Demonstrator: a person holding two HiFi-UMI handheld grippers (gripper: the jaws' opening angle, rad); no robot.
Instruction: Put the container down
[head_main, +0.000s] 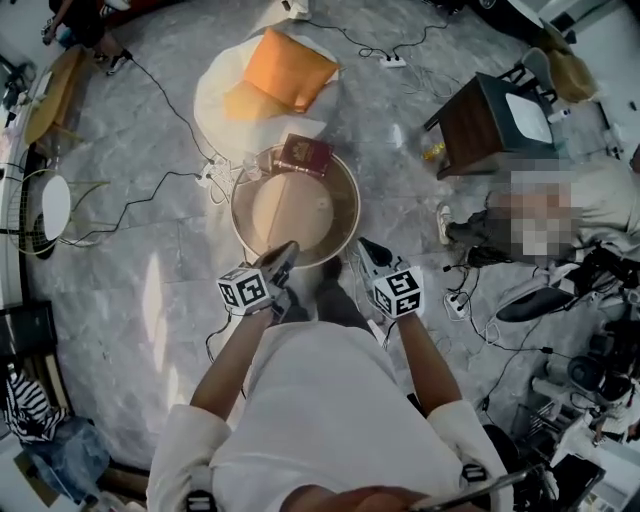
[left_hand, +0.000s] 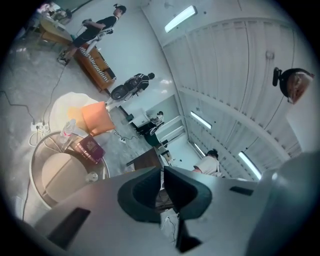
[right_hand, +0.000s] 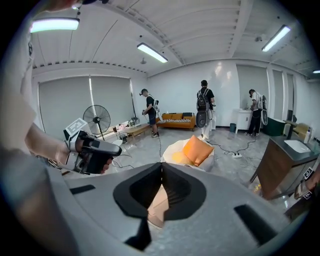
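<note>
A beige flat container (head_main: 290, 212) lies on a round table with a metal rim (head_main: 352, 215) on the floor, below and ahead of me. In the left gripper view the beige container (left_hand: 60, 170) fills most of the tabletop. My left gripper (head_main: 285, 252) hangs over the table's near edge, shut and empty. My right gripper (head_main: 366, 246) hangs by the near right rim, also shut with nothing in it. The left gripper (left_hand: 162, 172) points past the table into the room. Under the right gripper (right_hand: 161, 171) a strip of the beige container (right_hand: 155, 206) shows.
A maroon booklet (head_main: 306, 154) lies at the table's far rim, with a clear bottle (left_hand: 68, 129) and a small glass (left_hand: 91, 176) nearby. Beyond lie an orange cushion (head_main: 287, 68) on a white beanbag, a dark side table (head_main: 488, 122), floor cables and a seated person (head_main: 600, 200).
</note>
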